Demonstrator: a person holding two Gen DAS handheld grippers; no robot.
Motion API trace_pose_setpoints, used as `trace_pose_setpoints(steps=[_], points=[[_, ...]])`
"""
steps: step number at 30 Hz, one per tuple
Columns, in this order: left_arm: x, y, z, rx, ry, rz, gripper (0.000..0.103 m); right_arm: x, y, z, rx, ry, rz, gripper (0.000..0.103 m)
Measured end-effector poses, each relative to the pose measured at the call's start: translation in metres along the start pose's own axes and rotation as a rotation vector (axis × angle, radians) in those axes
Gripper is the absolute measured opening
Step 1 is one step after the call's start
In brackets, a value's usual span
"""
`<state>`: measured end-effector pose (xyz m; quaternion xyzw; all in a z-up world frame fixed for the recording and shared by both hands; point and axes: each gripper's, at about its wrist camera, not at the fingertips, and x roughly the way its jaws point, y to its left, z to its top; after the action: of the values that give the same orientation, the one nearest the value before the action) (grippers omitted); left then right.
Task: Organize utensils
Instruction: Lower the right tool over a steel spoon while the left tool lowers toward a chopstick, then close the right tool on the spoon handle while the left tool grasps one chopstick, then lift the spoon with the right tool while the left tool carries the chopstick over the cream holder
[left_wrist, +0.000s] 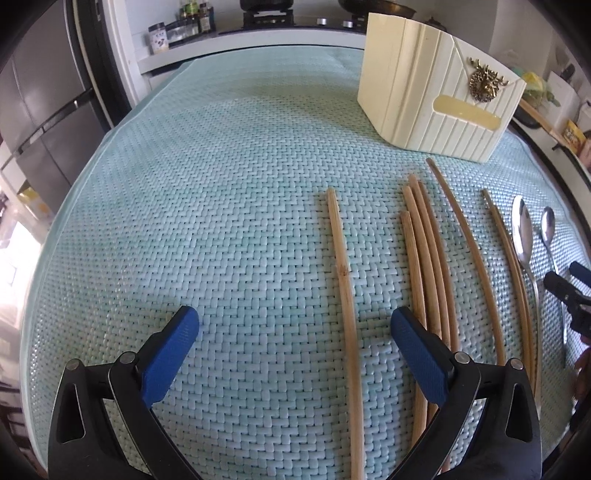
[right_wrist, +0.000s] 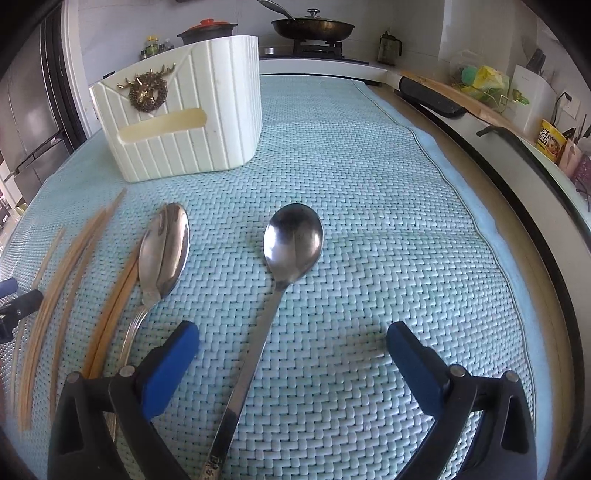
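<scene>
Several bamboo chopsticks lie lengthwise on the pale green woven mat. One single chopstick lies between the fingers of my left gripper, which is open and empty just above the mat. Two steel spoons lie right of the chopsticks: one with its bowl face down, one face up. The handle of the face-up spoon runs between the fingers of my right gripper, which is open and empty. A cream ribbed utensil holder with a brass deer ornament stands at the back; it also shows in the right wrist view.
The mat's right edge runs along a counter rim with a sink area behind. A stove with a frying pan is at the back. A grey fridge stands to the left. Jars and bottles sit on the back counter.
</scene>
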<state>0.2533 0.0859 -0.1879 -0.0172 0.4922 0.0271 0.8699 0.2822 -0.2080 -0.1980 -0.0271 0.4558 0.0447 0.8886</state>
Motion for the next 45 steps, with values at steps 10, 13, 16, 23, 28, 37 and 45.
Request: trace_pose_setpoints(steps=[10,13,16,23,28,37,45], points=[[0.024,-0.003,0.046,0.059,0.097,-0.044,0.103,0.02,-0.001,0.038,0.02,0.015,-0.017,0.093],[0.028,-0.006,0.056,0.087,0.1,-0.064,0.098,0.023,0.006,0.052,0.008,0.006,-0.001,0.062],[0.024,-0.012,0.066,0.102,0.074,-0.085,0.075,0.028,0.012,0.062,-0.012,-0.001,-0.006,0.036],[0.023,-0.006,0.079,0.047,0.057,-0.172,0.007,0.015,0.012,0.056,-0.014,-0.044,0.05,0.036],[0.017,0.003,0.07,0.013,0.036,-0.226,0.004,-0.008,0.002,0.057,0.01,-0.108,0.127,0.036],[-0.039,0.006,0.069,0.017,-0.099,-0.28,0.004,-0.061,-0.003,0.059,-0.038,-0.224,0.191,0.036],[-0.1,0.021,0.062,-0.017,-0.246,-0.325,0.004,-0.11,0.004,0.05,-0.075,-0.311,0.215,0.036]])
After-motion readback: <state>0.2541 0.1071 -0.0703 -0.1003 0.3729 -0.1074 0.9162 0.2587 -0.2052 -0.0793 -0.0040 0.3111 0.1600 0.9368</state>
